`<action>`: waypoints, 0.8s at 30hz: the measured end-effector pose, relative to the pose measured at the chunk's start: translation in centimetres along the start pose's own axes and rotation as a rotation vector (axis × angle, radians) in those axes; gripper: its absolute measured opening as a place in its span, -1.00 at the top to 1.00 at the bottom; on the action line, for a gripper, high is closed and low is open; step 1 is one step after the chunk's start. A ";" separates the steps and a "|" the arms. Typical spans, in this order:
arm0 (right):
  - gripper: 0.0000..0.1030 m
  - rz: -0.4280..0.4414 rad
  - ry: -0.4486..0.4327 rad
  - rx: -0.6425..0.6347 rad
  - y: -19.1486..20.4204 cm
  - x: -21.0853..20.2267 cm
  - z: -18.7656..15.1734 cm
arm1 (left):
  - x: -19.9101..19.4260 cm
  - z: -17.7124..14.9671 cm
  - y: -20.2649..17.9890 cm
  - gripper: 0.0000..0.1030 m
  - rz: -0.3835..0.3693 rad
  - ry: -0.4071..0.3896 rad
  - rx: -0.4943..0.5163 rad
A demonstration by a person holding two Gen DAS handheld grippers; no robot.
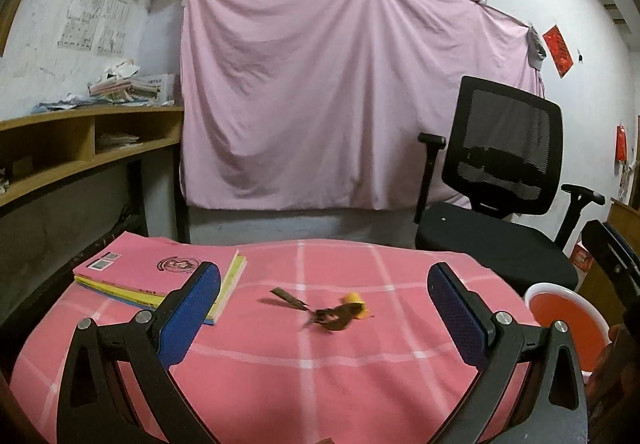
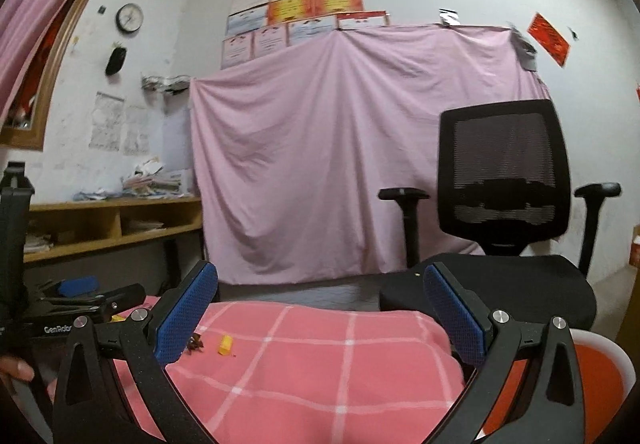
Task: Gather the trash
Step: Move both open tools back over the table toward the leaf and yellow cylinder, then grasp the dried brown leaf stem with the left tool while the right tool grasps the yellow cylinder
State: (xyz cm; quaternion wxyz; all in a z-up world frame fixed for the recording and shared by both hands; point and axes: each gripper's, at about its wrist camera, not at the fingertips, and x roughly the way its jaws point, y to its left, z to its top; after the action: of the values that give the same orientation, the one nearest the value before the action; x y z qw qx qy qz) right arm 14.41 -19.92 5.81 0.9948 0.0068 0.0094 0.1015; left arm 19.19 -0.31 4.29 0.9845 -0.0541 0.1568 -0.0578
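Brown dried scraps (image 1: 332,316) and a small yellow piece (image 1: 356,304) lie on the pink checked cloth (image 1: 320,384), a little ahead of my left gripper (image 1: 324,314), which is open and empty. In the right wrist view the brown scrap (image 2: 195,342) and the yellow piece (image 2: 225,344) lie at the left, beside the left finger. My right gripper (image 2: 320,314) is open and empty above the cloth (image 2: 304,384). The left gripper's body (image 2: 80,304) shows at the far left of that view.
A stack of pink and yellow books (image 1: 160,276) lies on the cloth at the left. A white-rimmed orange bin (image 1: 568,324) stands at the table's right; it also shows in the right wrist view (image 2: 592,384). A black office chair (image 1: 508,187) stands behind. A wooden shelf (image 1: 80,147) is at the left.
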 end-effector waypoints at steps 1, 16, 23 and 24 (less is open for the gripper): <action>-1.00 0.005 0.002 -0.007 0.3 0.4 0.0 | 0.4 0.1 0.5 -0.97 -0.002 0.007 -0.003; -0.58 0.092 0.196 -0.045 1.9 8.0 -0.8 | 8.3 -0.3 1.3 -0.33 -0.062 0.299 -0.050; -0.45 0.107 0.346 -0.040 2.1 10.4 -2.5 | 11.3 -1.4 1.9 0.36 -0.085 0.456 -0.093; -0.43 0.116 0.372 -0.042 2.3 10.8 -2.7 | 11.5 -1.5 2.1 0.48 -0.088 0.467 -0.103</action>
State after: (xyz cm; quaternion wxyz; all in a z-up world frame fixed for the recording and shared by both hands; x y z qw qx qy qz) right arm 24.50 -15.49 2.98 0.9683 -0.0324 0.1903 0.1585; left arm 29.75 0.10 -0.82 0.9139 -0.0959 0.3806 -0.1034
